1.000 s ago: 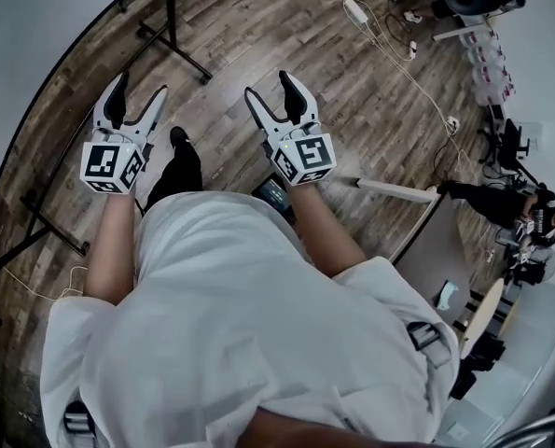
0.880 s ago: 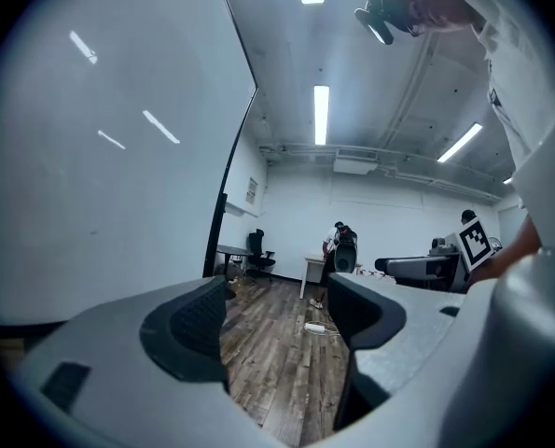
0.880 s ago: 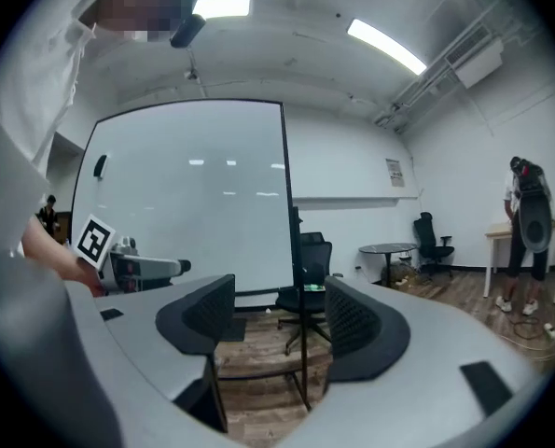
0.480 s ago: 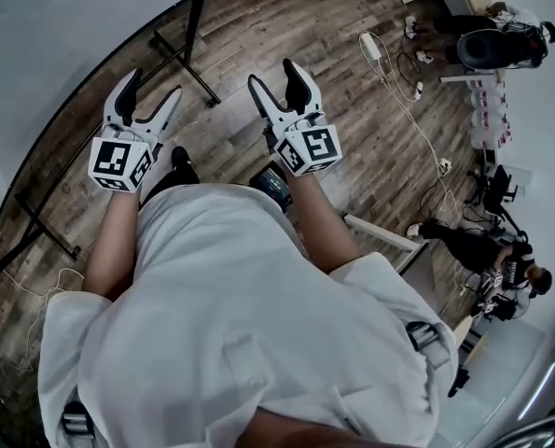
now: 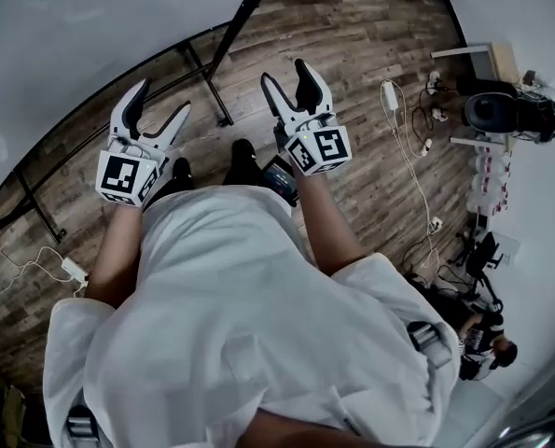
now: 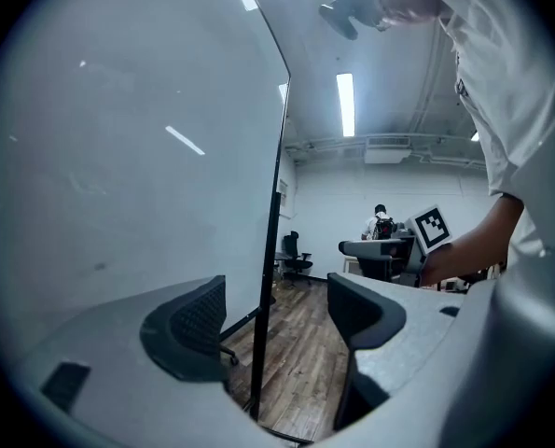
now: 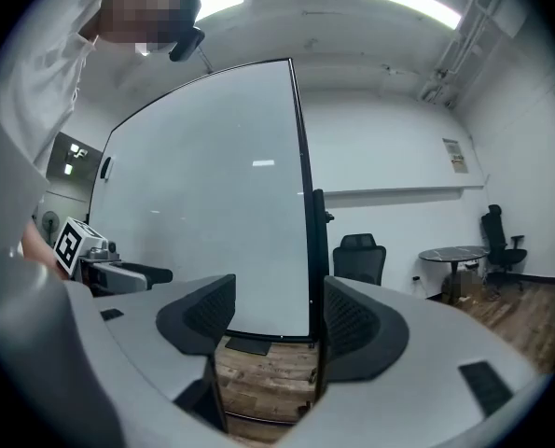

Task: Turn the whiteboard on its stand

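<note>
**Whiteboard ahead-left, grippers side by side before it**

The large white whiteboard [image 5: 72,45] stands on its black metal stand [image 5: 214,87] ahead and to the left of the person, on the wood-plank floor [image 5: 352,26]. The left gripper [image 5: 160,101] and right gripper [image 5: 286,75] are side by side in front of the torso, both short of the board. The stand's foot lies between them, further ahead. A white power strip and cable [image 5: 389,93] lie on the floor to the right. Beyond the board's right edge stand a black office chair [image 7: 359,255] and, further right, a round dark table [image 7: 454,253].
</note>
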